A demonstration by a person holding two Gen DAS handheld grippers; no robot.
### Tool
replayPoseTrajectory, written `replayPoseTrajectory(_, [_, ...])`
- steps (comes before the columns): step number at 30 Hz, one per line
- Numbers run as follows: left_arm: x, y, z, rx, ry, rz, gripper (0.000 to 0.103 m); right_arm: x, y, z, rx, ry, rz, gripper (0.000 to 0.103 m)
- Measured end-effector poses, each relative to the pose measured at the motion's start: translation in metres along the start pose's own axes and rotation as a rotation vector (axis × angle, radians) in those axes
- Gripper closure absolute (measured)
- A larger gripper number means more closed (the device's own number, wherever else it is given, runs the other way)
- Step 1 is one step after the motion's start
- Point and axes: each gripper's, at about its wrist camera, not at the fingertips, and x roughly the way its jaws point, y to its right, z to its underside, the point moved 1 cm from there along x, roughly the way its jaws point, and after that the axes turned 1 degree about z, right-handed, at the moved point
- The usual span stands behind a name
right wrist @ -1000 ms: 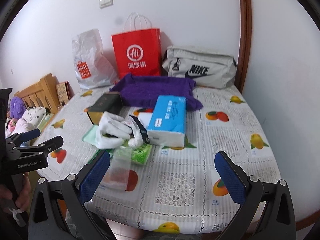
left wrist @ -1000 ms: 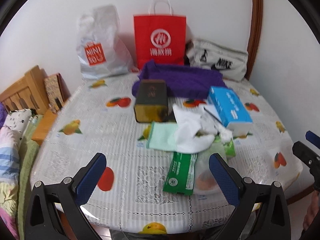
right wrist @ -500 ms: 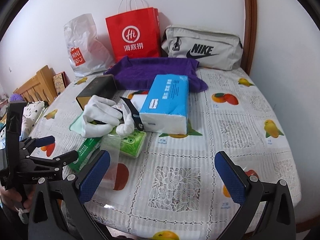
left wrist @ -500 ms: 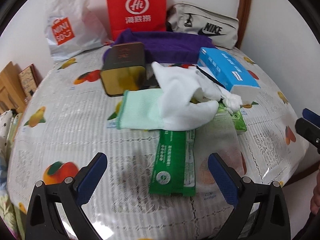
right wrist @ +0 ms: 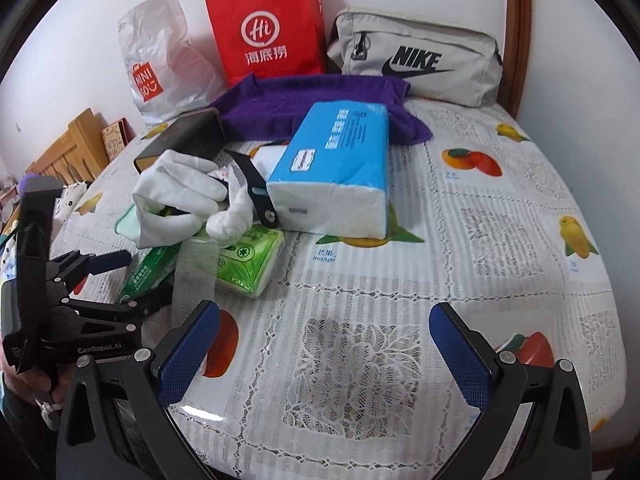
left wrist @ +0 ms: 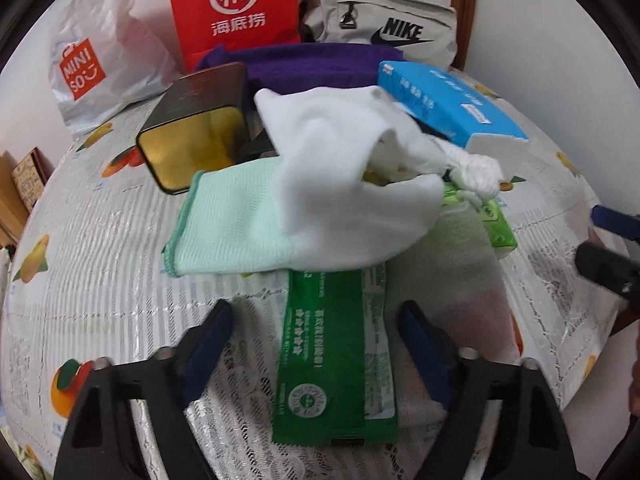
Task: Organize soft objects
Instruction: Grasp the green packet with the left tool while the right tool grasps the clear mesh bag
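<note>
A white sock (left wrist: 340, 184) lies over a mint green sock (left wrist: 228, 228) in the table's middle; both show in the right wrist view (right wrist: 180, 196). A green wipes packet (left wrist: 336, 352) lies in front of them, between the fingers of my open left gripper (left wrist: 316, 332), which hovers low over it. My left gripper also shows in the right wrist view (right wrist: 132, 280). A clear plastic bag (left wrist: 460, 264) and a green tissue pack (right wrist: 248, 256) lie to the right. A purple towel (right wrist: 312, 104) lies behind. My right gripper (right wrist: 324, 336) is open and empty over bare tablecloth.
A blue tissue box (right wrist: 336, 168), a dark gold tin (left wrist: 196, 128) and a black knife-like tool (right wrist: 252, 184) sit by the socks. A red paper bag (right wrist: 268, 28), a Miniso bag (right wrist: 160, 56) and a grey Nike bag (right wrist: 416, 60) line the wall. A wooden chair (right wrist: 68, 152) stands left.
My left gripper has moved forward and down toward the sock pile, so the green packet now lies between its fingers. My right gripper moved slightly forward. Both stayed open.
</note>
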Motion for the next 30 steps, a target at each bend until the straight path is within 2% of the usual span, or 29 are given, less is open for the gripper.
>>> replayPoseTrajectory(2, [-0.003,-0.002,-0.001,0.000,0.012,0.012,0.061,0.006,-0.003,0.000,-0.005,-0.014,-0.007,0.000])
replayPoseTrajectory(5, [-0.006,-0.007,-0.002,-0.023,0.013,0.048,0.068,0.011,-0.009,0.001,-0.018,-0.025,-0.007,0.000])
replayPoseTrajectory(10, [-0.013,-0.016,0.001,-0.030,0.015,0.020,0.070,0.014,-0.020,0.001,-0.034,-0.035,-0.025,0.000])
replayPoseTrajectory(15, [-0.014,-0.030,0.007,-0.042,0.003,-0.051,0.070,0.016,-0.039,0.001,-0.055,-0.046,-0.076,0.000])
replayPoseTrajectory(19, [-0.018,-0.042,0.011,-0.061,0.005,-0.058,0.070,0.026,-0.062,0.003,-0.086,-0.075,-0.113,0.000])
replayPoseTrajectory(26, [-0.024,-0.059,0.021,-0.081,0.002,-0.087,0.070,0.058,-0.086,0.001,-0.094,-0.130,-0.101,0.000])
replayPoseTrajectory(30, [-0.026,-0.070,0.025,-0.108,0.006,-0.098,0.070,0.063,-0.093,-0.001,-0.107,-0.103,-0.076,0.001])
